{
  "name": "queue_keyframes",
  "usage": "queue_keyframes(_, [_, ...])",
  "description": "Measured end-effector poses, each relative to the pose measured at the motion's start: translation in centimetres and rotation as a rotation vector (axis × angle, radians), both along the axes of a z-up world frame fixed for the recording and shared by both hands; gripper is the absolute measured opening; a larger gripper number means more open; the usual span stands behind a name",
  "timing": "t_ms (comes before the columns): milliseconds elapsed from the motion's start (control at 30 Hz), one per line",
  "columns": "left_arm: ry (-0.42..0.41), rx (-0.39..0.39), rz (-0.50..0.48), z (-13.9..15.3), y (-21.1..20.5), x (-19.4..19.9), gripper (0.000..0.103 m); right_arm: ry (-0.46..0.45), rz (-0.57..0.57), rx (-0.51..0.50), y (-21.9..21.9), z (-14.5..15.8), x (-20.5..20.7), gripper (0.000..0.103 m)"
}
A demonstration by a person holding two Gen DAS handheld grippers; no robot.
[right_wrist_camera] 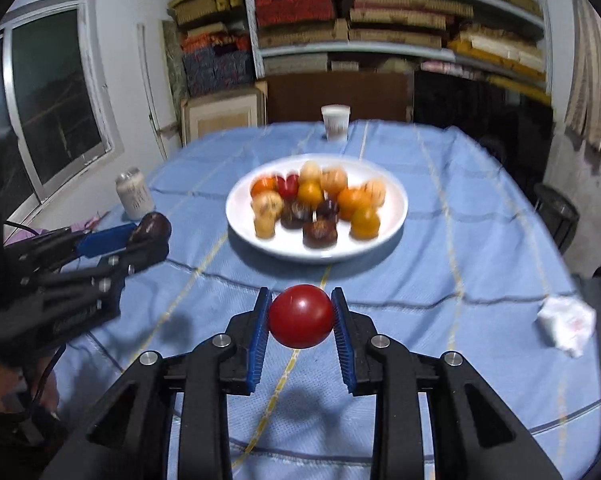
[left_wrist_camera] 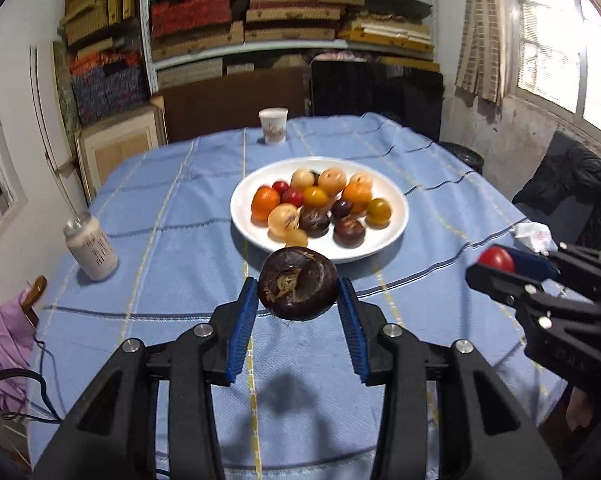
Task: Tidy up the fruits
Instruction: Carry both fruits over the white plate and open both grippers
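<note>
Surface: blue tablecloth [left_wrist_camera: 172, 240] under both grippers.
Left gripper [left_wrist_camera: 298, 300]: clamped on a dark brown fruit [left_wrist_camera: 298, 290], held above the cloth.
Right gripper [right_wrist_camera: 300, 314]: clamped on a red tomato [right_wrist_camera: 301, 316], also held above the cloth.
Middle: white plate [left_wrist_camera: 244, 196] heaped with mixed fruits [left_wrist_camera: 320, 204].
Far edge: paper cup [left_wrist_camera: 273, 125].

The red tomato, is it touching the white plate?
Apart. The right wrist view shows the red tomato pinched between the right gripper's blue fingers, with blue tablecloth between it and the white plate.
</note>
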State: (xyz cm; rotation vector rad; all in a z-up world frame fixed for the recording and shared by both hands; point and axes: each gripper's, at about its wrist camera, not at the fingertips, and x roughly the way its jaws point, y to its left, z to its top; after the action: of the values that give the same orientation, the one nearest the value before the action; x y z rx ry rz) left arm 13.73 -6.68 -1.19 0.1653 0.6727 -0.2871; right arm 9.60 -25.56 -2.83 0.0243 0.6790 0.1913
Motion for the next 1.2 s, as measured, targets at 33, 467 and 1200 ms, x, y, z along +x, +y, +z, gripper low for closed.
queue_keyframes(33, [-0.018, -0.001, -0.004, 0.6, -0.2, -0.8, 0.040, -0.022, 0.004, -0.008, 0.1, 0.8, -0.8, 0.030])
queue_keyframes(467, [-0.092, -0.024, 0.012, 3.8, 0.7, -5.2, 0.040, -0.083, 0.019, -0.011, 0.4, 3.3, -4.5, 0.030])
queue_keyframes(1200, [0.040, -0.043, 0.003, 0.5, -3.3, 13.3, 0.040, -0.009, 0.061, -0.045, -2.0, 1.6, 13.9, 0.030])
